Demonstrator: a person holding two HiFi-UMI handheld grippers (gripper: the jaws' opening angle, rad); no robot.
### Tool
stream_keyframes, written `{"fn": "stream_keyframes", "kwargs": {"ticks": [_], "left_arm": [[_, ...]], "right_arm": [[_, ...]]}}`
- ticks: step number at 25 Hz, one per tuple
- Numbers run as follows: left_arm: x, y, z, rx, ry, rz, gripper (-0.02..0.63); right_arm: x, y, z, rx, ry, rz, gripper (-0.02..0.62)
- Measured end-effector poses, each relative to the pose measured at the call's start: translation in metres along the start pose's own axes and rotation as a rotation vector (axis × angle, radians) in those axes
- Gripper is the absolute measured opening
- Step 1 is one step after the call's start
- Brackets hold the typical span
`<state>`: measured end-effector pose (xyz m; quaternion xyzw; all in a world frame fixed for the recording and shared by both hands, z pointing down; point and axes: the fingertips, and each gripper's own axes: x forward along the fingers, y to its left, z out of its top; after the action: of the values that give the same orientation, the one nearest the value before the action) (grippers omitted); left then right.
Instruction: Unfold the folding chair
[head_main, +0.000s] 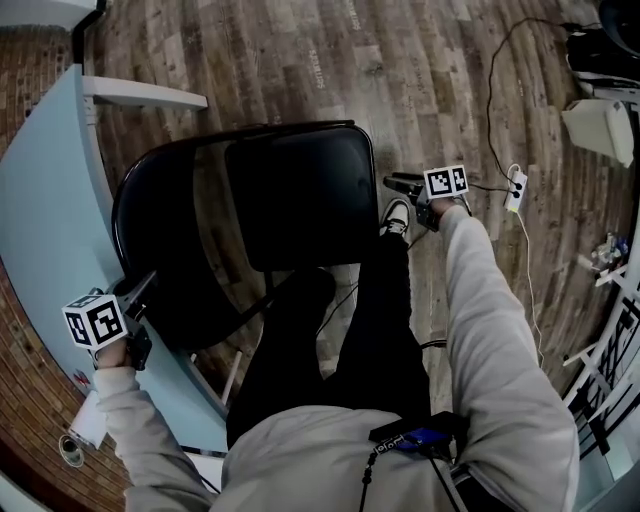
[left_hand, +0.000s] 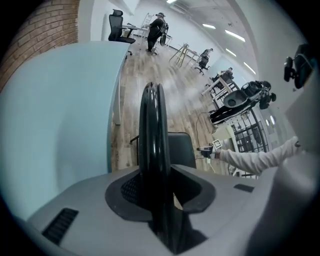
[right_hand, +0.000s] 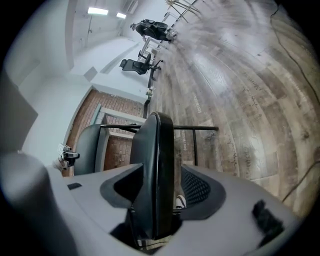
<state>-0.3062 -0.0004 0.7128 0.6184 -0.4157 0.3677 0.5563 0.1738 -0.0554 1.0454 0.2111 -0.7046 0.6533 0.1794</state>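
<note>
A black folding chair stands on the wood floor in front of me. Its padded seat (head_main: 300, 195) lies tipped toward my right, and its backrest (head_main: 165, 235) sits inside a curved tube frame (head_main: 122, 205). My left gripper (head_main: 138, 292) is shut on that frame's rim (left_hand: 150, 130), which runs up between the jaws; a sliver of floor shows beside the right pad. My right gripper (head_main: 402, 185) is shut on the seat's edge (right_hand: 157, 165). The backrest (right_hand: 90, 145) and the left gripper (right_hand: 70, 156) also show in the right gripper view. The seat (left_hand: 180, 150) and the right gripper (left_hand: 206, 150) appear in the left gripper view.
A pale blue tabletop (head_main: 50, 230) runs close along the chair's left side. The person's dark legs (head_main: 370, 320) and a shoe (head_main: 397, 215) stand just behind the seat. A power strip (head_main: 516, 190) with a cable lies on the floor at right. Office chairs and people (left_hand: 156, 30) are far off.
</note>
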Motion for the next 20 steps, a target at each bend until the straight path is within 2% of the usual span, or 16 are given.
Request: {"fn": "stream_keyframes", "kwargs": {"ticks": [3, 5, 8, 10, 12, 15, 17, 19, 20], "left_arm": [[-0.017, 0.006, -0.009, 0.01, 0.039, 0.088, 0.145], [-0.038, 0.007, -0.013, 0.025, 0.035, 0.14, 0.15], [-0.077, 0.008, -0.016, 0.066, -0.007, 0.236, 0.147], [-0.104, 0.002, -0.016, 0.07, -0.068, 0.259, 0.13], [-0.129, -0.014, -0.013, 0.073, -0.153, 0.248, 0.06], [-0.163, -0.049, -0.006, 0.109, -0.287, 0.206, 0.006], [-0.18, -0.081, 0.008, 0.141, -0.391, 0.156, 0.006], [-0.198, -0.122, 0.028, 0.2, -0.498, 0.111, 0.005], [-0.21, -0.145, 0.036, 0.23, -0.549, 0.088, 0.005]], "right_arm": [[-0.034, 0.012, 0.005, -0.019, -0.014, -0.004, 0.236], [-0.052, 0.03, 0.004, -0.04, -0.013, 0.005, 0.236], [-0.077, 0.067, 0.006, -0.084, -0.002, 0.026, 0.236], [-0.093, 0.099, 0.004, -0.103, 0.015, 0.053, 0.236], [-0.108, 0.132, -0.001, -0.136, 0.043, 0.061, 0.236], [-0.135, 0.179, -0.006, -0.19, 0.056, 0.038, 0.22], [-0.158, 0.217, 0.01, -0.266, 0.025, -0.013, 0.164], [-0.183, 0.27, 0.038, -0.396, -0.032, -0.079, 0.027], [-0.196, 0.301, 0.05, -0.481, -0.059, -0.115, 0.008]]}}
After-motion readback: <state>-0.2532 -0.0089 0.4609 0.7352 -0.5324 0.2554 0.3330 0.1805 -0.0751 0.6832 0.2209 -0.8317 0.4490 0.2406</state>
